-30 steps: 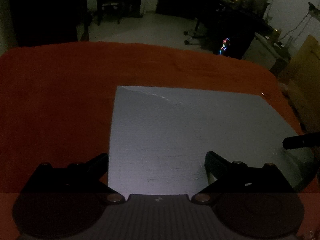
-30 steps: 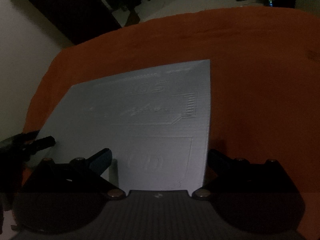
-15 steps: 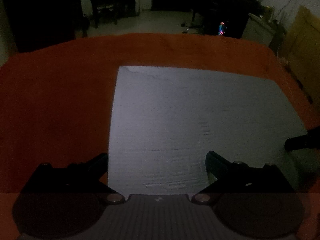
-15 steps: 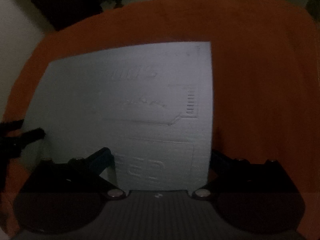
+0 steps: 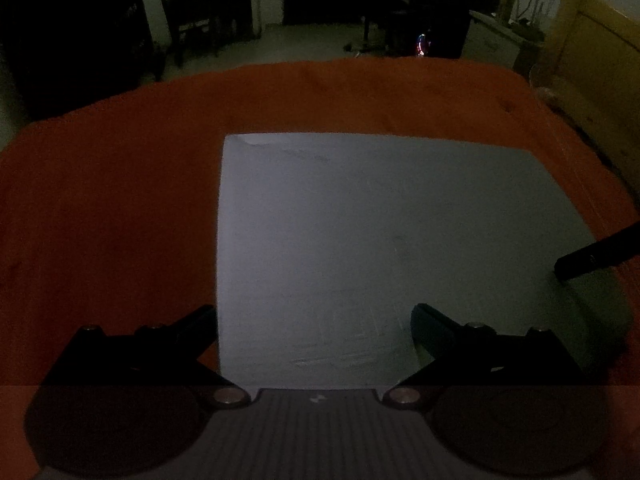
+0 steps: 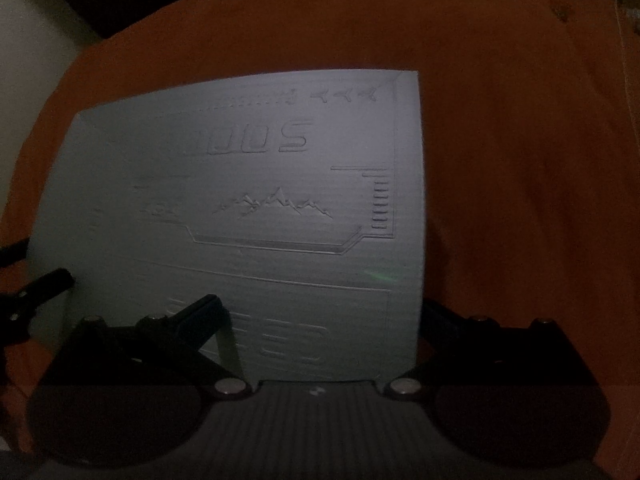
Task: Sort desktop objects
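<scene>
A pale grey embossed sheet (image 5: 380, 232) lies flat on the orange tablecloth (image 5: 112, 208). My left gripper (image 5: 313, 311) is open over its near left corner, with one finger outside the left edge and the other above the sheet. My right gripper (image 6: 320, 302) is open over the sheet (image 6: 248, 184) at its near right corner, straddling the right edge. Raised lettering and a mountain outline show on the sheet in the right wrist view. A finger of the right gripper (image 5: 592, 256) shows at the sheet's right side, and the left gripper's fingers (image 6: 44, 288) at its left. Nothing is held.
The orange tablecloth (image 6: 520, 140) covers the whole table around the sheet. Beyond the far edge the room is dark, with a chair (image 5: 188, 12), a desk with glowing lights (image 5: 422, 42) and a wooden panel (image 5: 596, 60) at the right.
Both cameras have shifted over the sheet: it looks larger and nearer in the right wrist view, and its embossing reads more clearly. Both grippers have stayed open.
</scene>
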